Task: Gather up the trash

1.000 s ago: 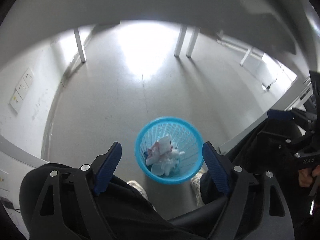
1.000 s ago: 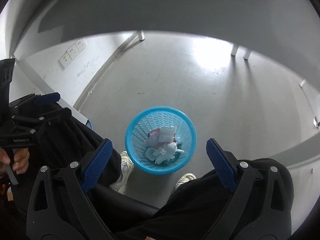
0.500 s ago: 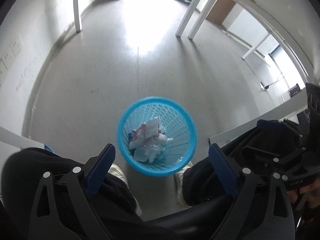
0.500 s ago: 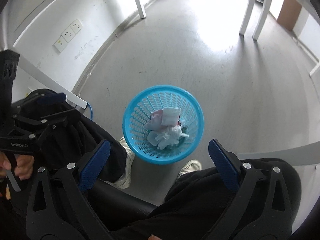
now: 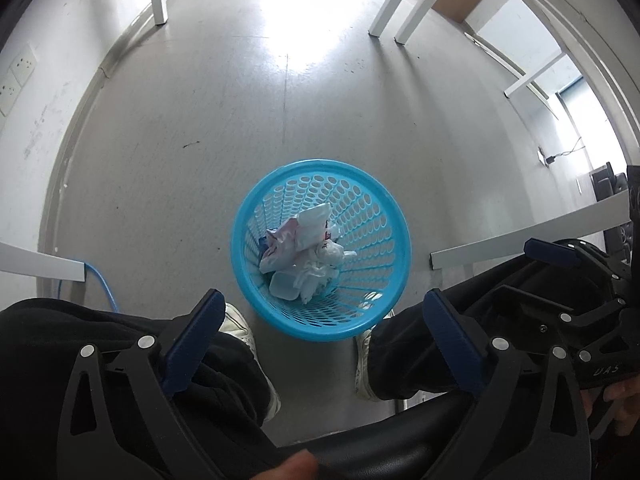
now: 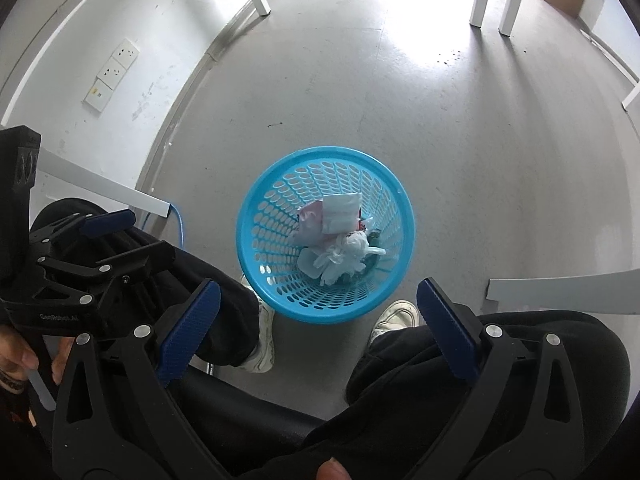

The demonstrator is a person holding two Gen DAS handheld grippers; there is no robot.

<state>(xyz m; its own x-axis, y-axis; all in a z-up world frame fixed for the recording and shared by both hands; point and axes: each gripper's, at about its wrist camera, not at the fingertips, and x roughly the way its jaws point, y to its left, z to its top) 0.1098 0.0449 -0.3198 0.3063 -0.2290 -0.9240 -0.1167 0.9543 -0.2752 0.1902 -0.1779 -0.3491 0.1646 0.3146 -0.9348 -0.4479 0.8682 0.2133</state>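
Nearest, both tools are released and carry nothing: the left hand-held gripper [image 5: 320, 340] and the right hand-held gripper [image 6: 318, 330] each show blue pads spread wide above the seated person's black-trousered legs [image 6: 460, 364]. Just beyond, between the white shoes [image 5: 244, 332], the round sky-blue perforated plastic basket [image 5: 384, 216] stands on the grey floor [image 5: 240, 120], holding the crumpled white and pink paper and plastic trash [image 5: 304, 248]. Since a second ago both views have risen and the overhanging white tabletop underside has left the frame, so the drop looks finished. Farther off stand white table legs [image 5: 404, 8].
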